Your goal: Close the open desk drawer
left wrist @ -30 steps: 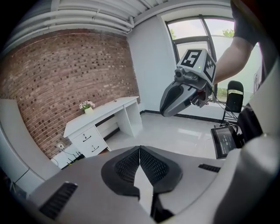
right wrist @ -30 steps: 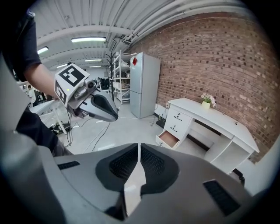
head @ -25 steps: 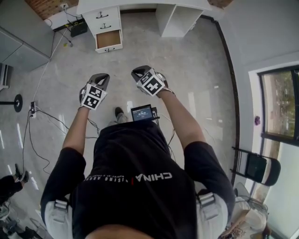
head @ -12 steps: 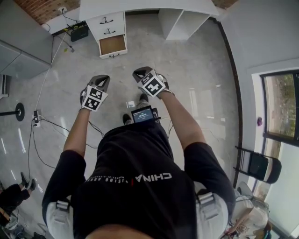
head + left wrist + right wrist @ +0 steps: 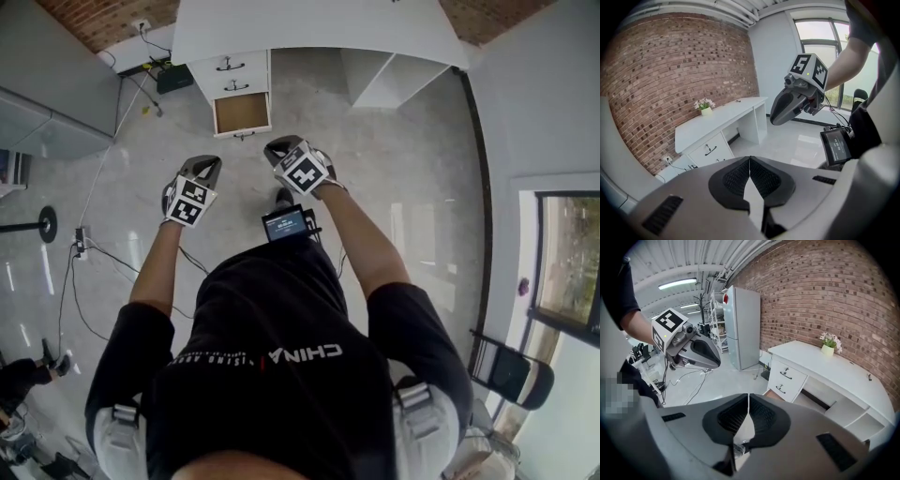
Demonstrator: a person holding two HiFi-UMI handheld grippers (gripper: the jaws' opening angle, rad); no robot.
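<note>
1. Chiefly at risk: the open drawer (image 5: 242, 112), lowest of three in the stack under the white surface (image 5: 309, 28). It is pulled out, with its wooden inside showing bare. It sits low and well apart from both tools, so a push that lands off-centre would likely skew it on its runners and jam it.
2. Further hazard: cables (image 5: 82, 246) lie on the floor to the left of the approach. They are a probable snag or trip if the person drifts that way.
3. Item: left hand-held gripper (image 5: 208, 163). Its jaws are pressed together with nothing between them. The blunt closed tip could slide off the drawer front or its handle.
4. Item: right hand-held gripper (image 5: 279, 146). Its jaws are likewise together and empty.
5. Pose: both forearms reach forward at about waist height. The tools are side by side, near each other but apart, tips aimed toward the surface, the right slightly ahead.
6. Sundry: a small screen (image 5: 286, 225) sits at the waist, between the arms.
</note>
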